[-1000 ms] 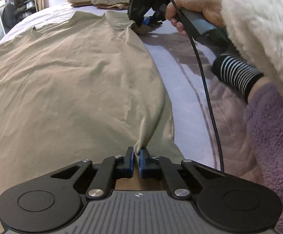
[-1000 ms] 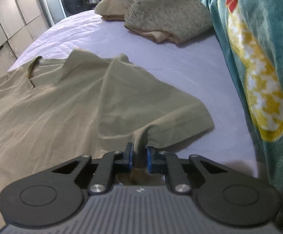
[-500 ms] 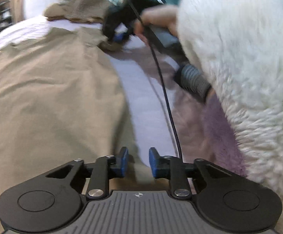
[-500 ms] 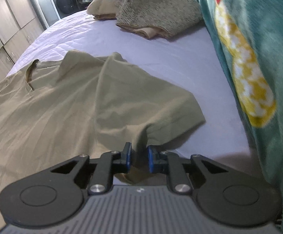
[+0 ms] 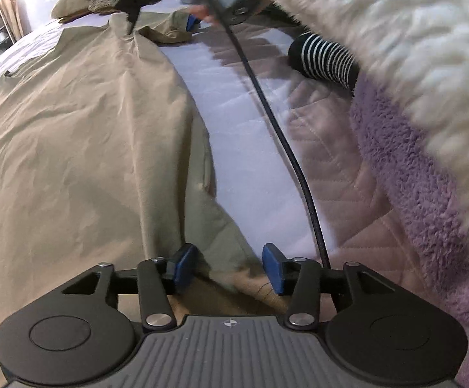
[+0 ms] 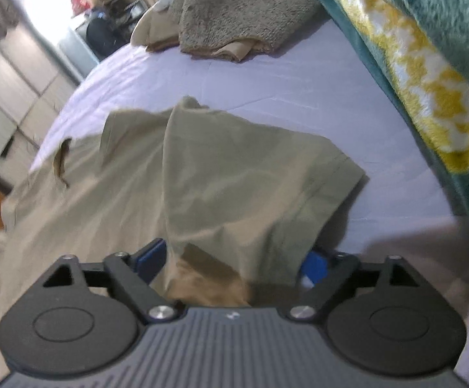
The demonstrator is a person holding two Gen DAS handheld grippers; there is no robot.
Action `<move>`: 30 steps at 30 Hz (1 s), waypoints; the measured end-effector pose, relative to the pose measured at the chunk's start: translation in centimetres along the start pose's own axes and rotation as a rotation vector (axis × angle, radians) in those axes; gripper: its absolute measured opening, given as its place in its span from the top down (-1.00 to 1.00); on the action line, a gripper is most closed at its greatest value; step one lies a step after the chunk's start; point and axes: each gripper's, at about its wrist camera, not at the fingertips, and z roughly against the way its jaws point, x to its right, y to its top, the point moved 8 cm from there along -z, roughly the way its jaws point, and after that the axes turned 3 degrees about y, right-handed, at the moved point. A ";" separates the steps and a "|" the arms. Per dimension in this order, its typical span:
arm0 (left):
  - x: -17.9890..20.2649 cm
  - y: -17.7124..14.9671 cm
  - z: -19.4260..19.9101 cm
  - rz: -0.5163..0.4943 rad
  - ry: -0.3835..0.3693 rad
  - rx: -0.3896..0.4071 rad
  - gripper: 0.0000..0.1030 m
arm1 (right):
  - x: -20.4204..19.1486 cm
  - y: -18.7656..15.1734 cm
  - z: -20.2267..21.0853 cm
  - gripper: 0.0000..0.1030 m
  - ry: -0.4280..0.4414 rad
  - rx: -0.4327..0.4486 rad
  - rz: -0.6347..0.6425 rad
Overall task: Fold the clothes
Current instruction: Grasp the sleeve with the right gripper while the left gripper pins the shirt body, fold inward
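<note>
Both sets of tongs have just been opening: the left tongs (image 5: pixel 229 266) stand apart over the hem of the tan shirt (image 5: pixel 82 148), gripping nothing. The right tongs (image 6: pixel 233 260) gape wide around the loose sleeve (image 6: pixel 254 174). The shirt lies spread on the lavender bed (image 6: pixel 266 80).

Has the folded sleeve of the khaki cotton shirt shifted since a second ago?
No. The khaki shirt's folded sleeve lies in the same place on the lavender quilted bedspread; only the right gripper, its jaws just opening, released it.

Lilac bed (image 6: pixel 266 87) bears tan shirt (image 6: pixel 202 177), seemingly folded towels (image 6: pixel 244 9).
</note>
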 end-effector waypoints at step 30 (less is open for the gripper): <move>-19.8 -8.2 6.6 0.674 -0.191 0.030 0.93 | -26.4 -2.1 -7.7 0.29 -0.128 -0.057 0.490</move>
